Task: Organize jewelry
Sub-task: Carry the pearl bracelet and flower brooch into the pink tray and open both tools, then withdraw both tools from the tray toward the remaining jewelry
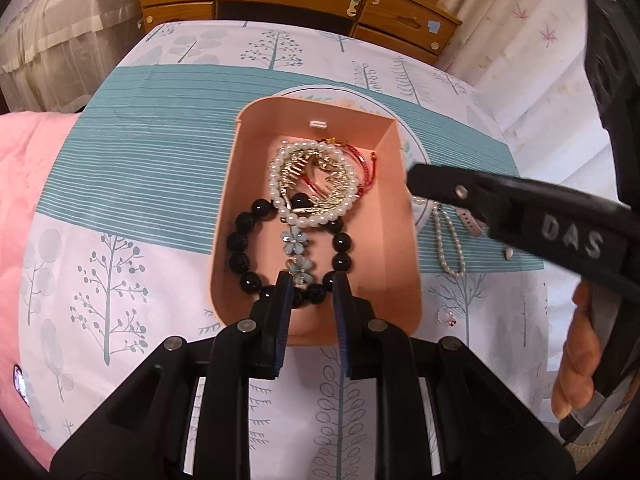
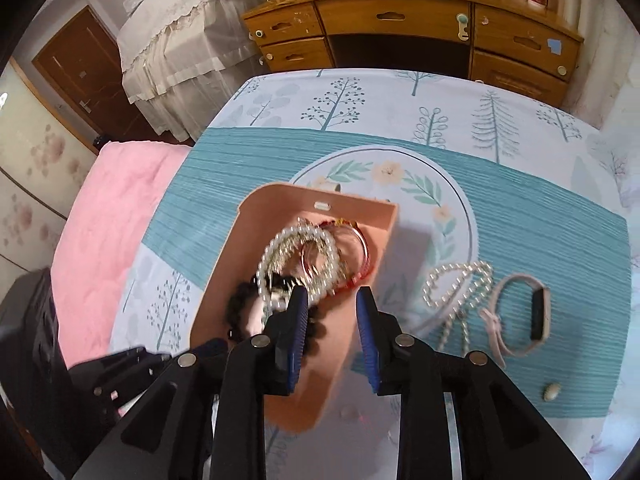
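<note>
Roughly past halfway, judging by the split between boxed and loose pieces.

Already inside the peach box [image 1: 396, 240], at the middle of the teal mat [image 2: 540, 240]: a pearl bracelet [image 1: 280, 200] and a gold chain [image 1: 304, 172] piled with a red cord bracelet [image 1: 360, 160] toward the far wall. Nearer, a black bead bracelet [image 1: 240, 248] with a blue flower chain [image 1: 295, 240] draped across it.

Still outside, on the mat's right half: a pearl necklace [image 2: 452, 280] lying loose just beside the box's right wall. Next to it, further right, a fitness band [image 2: 520, 312] with a pale strap. Near the mat's near edge, a small oval piece [image 2: 551, 392], too small to identify. On the tree-print sheet by the box's near right corner, a ring [image 1: 446, 316].

Left gripper [image 1: 310, 292]: poised over the box's near end, jaws narrow, a gap showing between the pads, nothing visibly clamped; the lower flower sits just at the tips, contact impossible to confirm.

Right gripper [image 2: 332, 308]: hangs above the box's interior by its right wall, jaws parted a little, empty.

Remaining, by this reading: collect the necklace, band, oval piece and ring. Likely snags: the necklace slipping from a narrow pinch, the ring being tiny against soft fabric.
</note>
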